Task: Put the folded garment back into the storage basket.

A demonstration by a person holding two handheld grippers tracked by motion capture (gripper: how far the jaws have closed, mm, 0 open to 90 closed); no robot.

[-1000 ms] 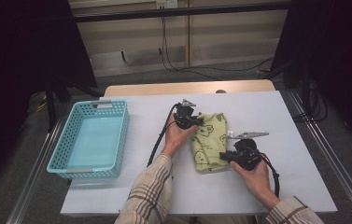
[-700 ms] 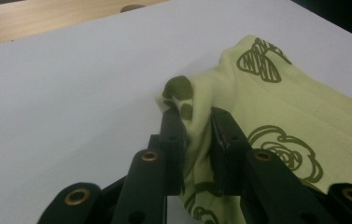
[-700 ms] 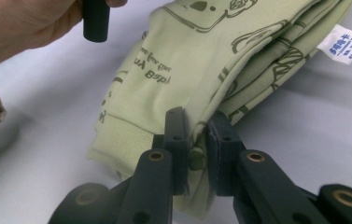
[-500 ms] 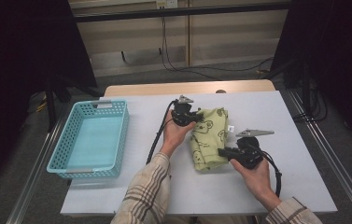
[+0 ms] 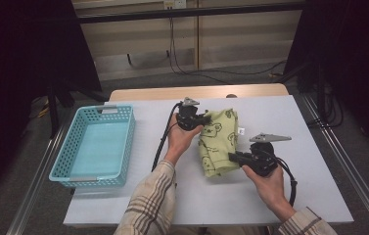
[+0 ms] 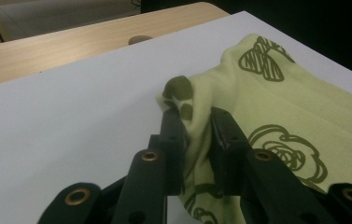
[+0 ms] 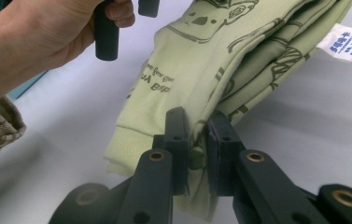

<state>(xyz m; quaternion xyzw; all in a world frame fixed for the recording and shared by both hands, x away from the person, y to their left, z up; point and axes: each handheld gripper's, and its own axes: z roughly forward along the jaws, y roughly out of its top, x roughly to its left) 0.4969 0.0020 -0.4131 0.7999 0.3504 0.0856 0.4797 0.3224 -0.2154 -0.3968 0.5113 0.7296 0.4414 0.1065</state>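
A light green garment (image 5: 219,142) with dark bear prints lies folded on the white table (image 5: 162,205), right of centre. My left gripper (image 5: 202,119) is shut on its far left corner; the pinched cloth (image 6: 193,105) bunches between the jaws in the left gripper view. My right gripper (image 5: 232,157) is shut on the near edge of the garment (image 7: 220,70). In the right gripper view the folded layers pass between the jaws, and the white label (image 7: 346,43) sticks out at the far right. The left hand (image 7: 38,42) shows at the upper left there.
A light blue plastic basket (image 5: 64,172) stands at the table's left side with nothing in it. A wooden strip (image 5: 201,92) runs along the table's far edge. Metal rails flank the table. Cables trail from both grippers.
The left gripper has moved slightly away from me and left with the garment's corner. The right gripper holds its place at the near edge.
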